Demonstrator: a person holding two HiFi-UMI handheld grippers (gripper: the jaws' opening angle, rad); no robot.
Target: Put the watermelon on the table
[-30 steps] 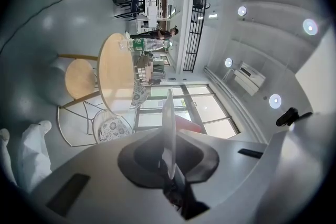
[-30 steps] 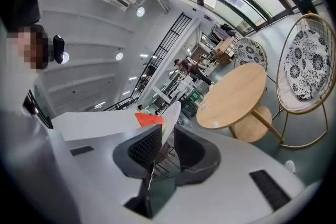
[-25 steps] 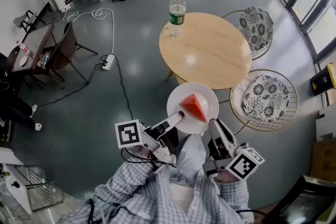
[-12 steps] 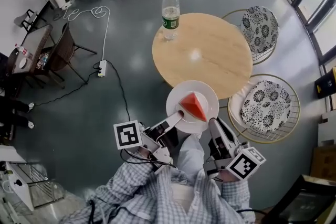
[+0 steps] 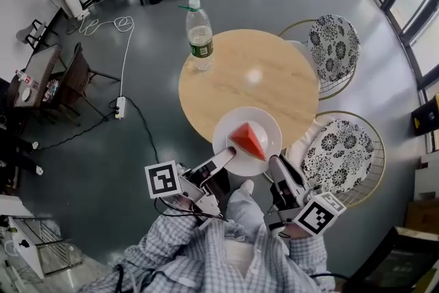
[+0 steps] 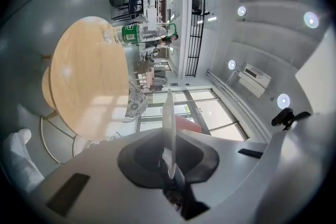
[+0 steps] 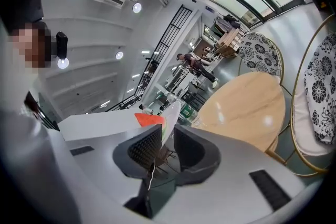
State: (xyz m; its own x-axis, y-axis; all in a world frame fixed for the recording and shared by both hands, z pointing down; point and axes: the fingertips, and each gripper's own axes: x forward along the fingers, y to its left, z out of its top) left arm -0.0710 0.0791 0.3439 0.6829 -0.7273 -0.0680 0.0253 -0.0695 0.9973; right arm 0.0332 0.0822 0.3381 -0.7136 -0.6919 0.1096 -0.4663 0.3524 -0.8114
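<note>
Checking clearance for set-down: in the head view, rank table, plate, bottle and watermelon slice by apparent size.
1. table
2. plate
3. bottle
4. watermelon slice
The plate is held, likely nearer the camera, so it may look oversized.

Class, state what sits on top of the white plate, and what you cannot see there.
One red watermelon wedge lies on the white plate, nothing else. The patch of plate under the wedge is covered.

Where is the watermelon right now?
In the head view, the watermelon sits on a white plate at the near edge of the round table. The left gripper and right gripper hold the plate's rim.
</note>
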